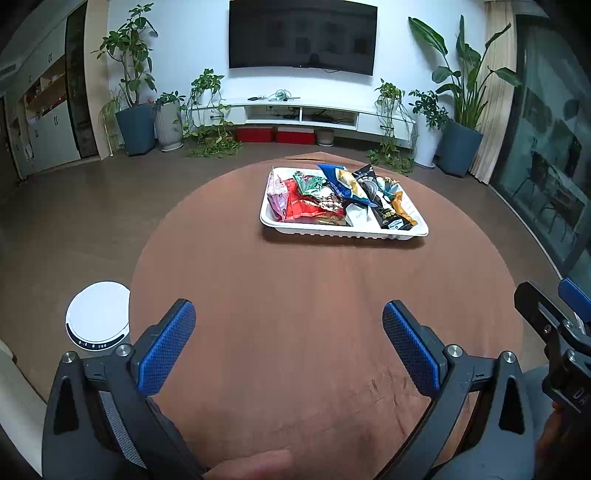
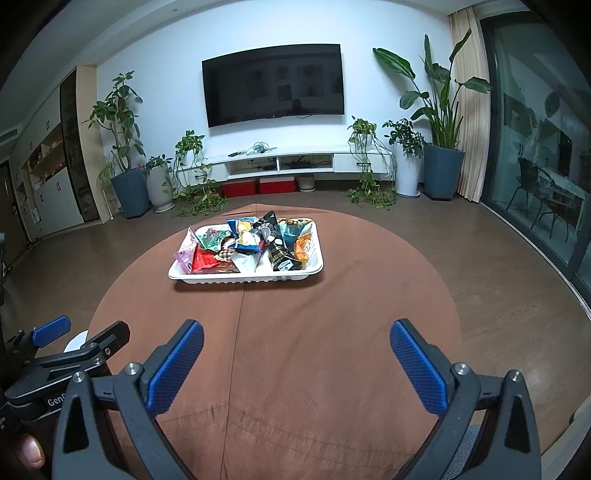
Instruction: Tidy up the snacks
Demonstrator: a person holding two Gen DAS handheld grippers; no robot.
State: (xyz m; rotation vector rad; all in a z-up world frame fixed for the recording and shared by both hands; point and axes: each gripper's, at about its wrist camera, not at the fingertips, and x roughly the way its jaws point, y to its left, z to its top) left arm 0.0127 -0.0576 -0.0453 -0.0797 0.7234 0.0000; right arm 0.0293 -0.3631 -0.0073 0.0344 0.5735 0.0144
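A white plastic tray (image 1: 343, 232) sits on the far half of a round table with a brown cloth (image 1: 295, 295). It holds several snack packets: pink (image 1: 277, 195), red (image 1: 301, 205), green, blue (image 1: 338, 179) and black (image 1: 373, 184). The tray (image 2: 243, 277) also shows in the right wrist view, full of packets. My left gripper (image 1: 289, 321) is open and empty over the near part of the table. My right gripper (image 2: 296, 339) is open and empty, also short of the tray. The right gripper shows at the right edge of the left wrist view (image 1: 554, 314).
A white round device (image 1: 98, 315) stands on the floor left of the table. Behind the table are a white TV bench (image 1: 306, 114), a wall TV (image 1: 303, 35), potted plants (image 1: 135, 96) and glass doors (image 1: 554, 147) on the right.
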